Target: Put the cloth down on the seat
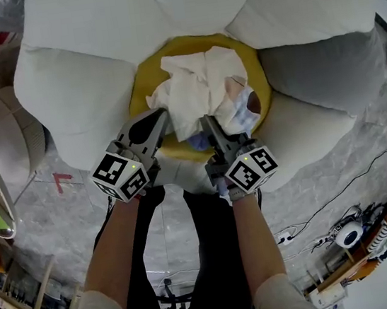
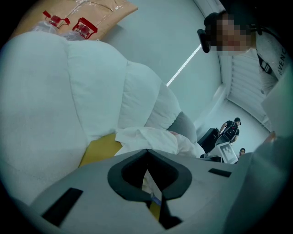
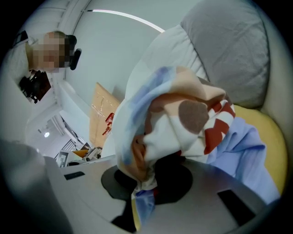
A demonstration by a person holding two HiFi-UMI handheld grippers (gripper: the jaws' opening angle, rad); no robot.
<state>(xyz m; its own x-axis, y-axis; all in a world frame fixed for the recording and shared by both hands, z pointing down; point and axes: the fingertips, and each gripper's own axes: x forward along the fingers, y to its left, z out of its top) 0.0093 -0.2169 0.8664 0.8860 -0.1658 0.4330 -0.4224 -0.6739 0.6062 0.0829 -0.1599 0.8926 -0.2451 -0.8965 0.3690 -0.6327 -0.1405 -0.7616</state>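
Note:
A bunched white cloth with blue, brown and red print rests over the round yellow seat of a flower-shaped chair. My left gripper is at the cloth's near left edge, and its jaws are shut on a thin fold of it. To the right of it, my right gripper is shut on the printed part of the cloth, which bulges over the jaws and hides their tips. The yellow seat shows just beyond the left jaws, and it also shows at the right in the right gripper view.
White petal cushions ring the seat, with a grey one at the right. A white round object stands on the floor to the left. Cables and clutter lie at the lower right. People stand far off.

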